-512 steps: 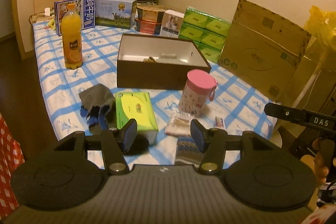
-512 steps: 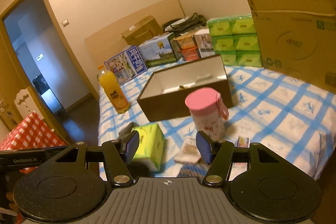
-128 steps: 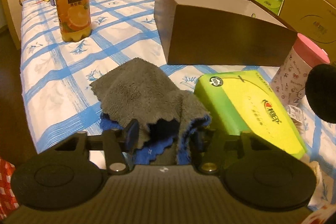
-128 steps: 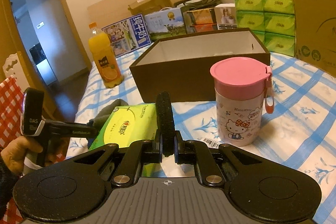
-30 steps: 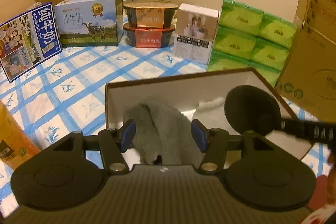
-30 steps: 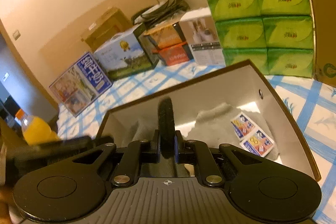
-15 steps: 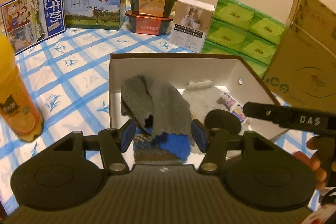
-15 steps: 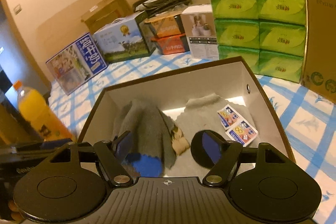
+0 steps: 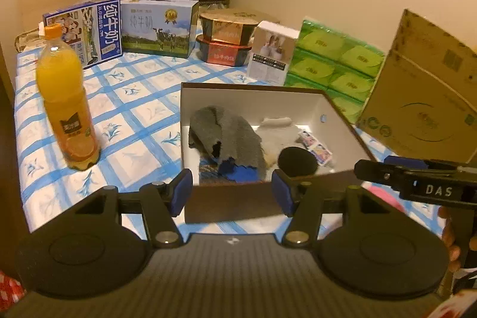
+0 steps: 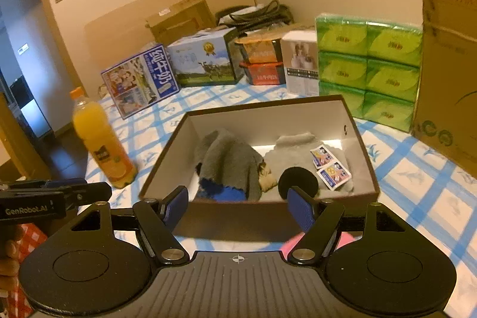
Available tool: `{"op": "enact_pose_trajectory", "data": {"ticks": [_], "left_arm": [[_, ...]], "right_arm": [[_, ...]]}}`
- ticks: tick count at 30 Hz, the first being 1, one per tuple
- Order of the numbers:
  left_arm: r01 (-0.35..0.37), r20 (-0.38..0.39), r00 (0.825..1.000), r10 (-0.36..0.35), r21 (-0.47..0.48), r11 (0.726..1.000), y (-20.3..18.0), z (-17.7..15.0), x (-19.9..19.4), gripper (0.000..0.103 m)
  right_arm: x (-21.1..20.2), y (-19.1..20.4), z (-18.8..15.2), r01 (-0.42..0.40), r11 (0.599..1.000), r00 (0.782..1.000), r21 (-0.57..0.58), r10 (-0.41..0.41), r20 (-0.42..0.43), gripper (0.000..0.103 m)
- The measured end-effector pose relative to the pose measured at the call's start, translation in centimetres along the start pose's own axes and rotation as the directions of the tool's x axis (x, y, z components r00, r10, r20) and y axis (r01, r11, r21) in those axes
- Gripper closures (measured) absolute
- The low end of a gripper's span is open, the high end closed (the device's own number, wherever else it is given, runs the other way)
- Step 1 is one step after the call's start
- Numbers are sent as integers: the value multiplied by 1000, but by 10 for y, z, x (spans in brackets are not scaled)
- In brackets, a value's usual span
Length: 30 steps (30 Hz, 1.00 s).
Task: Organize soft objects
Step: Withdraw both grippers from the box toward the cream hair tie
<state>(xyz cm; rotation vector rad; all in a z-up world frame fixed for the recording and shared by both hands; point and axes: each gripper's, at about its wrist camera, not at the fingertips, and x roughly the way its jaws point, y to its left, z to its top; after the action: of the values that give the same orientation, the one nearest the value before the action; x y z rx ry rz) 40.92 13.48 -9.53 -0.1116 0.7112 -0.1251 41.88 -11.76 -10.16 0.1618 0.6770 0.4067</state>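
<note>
The grey cloth [image 9: 226, 136] with a blue underside lies crumpled in the left half of the open brown box [image 9: 235, 204], its blue edge toward the near wall. Beside it, in the right half, rests a pale fuzzy cloth [image 10: 298, 157] with two small printed packets [image 10: 329, 166] on top. A round black pad [image 10: 298, 182] lies on the box floor near the front wall, just beside the pale cloth. A striped knit piece [image 9: 208, 170] peeks out under the grey cloth at the near left corner.

The left gripper [image 9: 232, 192] hangs in front of the box with its blue-padded fingers [image 9: 180, 192] spread apart and nothing between them. The right gripper [image 10: 238, 206] also faces the box; its jaws have just been opening and now stand wide, with nothing held between the fingers [image 10: 299, 209].

The box sits on a desk covered by a blue-and-white checked cloth [image 9: 134, 97]. To its left stands an orange juice bottle [image 9: 67, 97]. Behind it are two milk cartons [image 9: 161, 26], stacked food tubs [image 9: 228, 39], a white box [image 9: 272, 52] and green tissue packs [image 9: 337, 64]. A large cardboard box [image 9: 426, 97] leans at the right.
</note>
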Motion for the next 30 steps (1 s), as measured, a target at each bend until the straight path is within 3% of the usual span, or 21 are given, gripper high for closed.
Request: {"op": "enact_pose_trajectory", "data": {"ticks": [11,17,30], "left_arm": [[-28,30,999,28,-16,999,-36,-51,-92,47],[-4,33,999,5,-44,999,-53,-83,-132,47],[-14,33,999,15,-27,1000,-92,-138,-192,47]], "right_arm": [[-86,19,-44,1,1000,1000,3,-1,4,30],[-128,25,-71,-5,1000,1000,16,5,-1,30],[-193,34,-130,1,1000,1000,20,0,-30,30]]}}
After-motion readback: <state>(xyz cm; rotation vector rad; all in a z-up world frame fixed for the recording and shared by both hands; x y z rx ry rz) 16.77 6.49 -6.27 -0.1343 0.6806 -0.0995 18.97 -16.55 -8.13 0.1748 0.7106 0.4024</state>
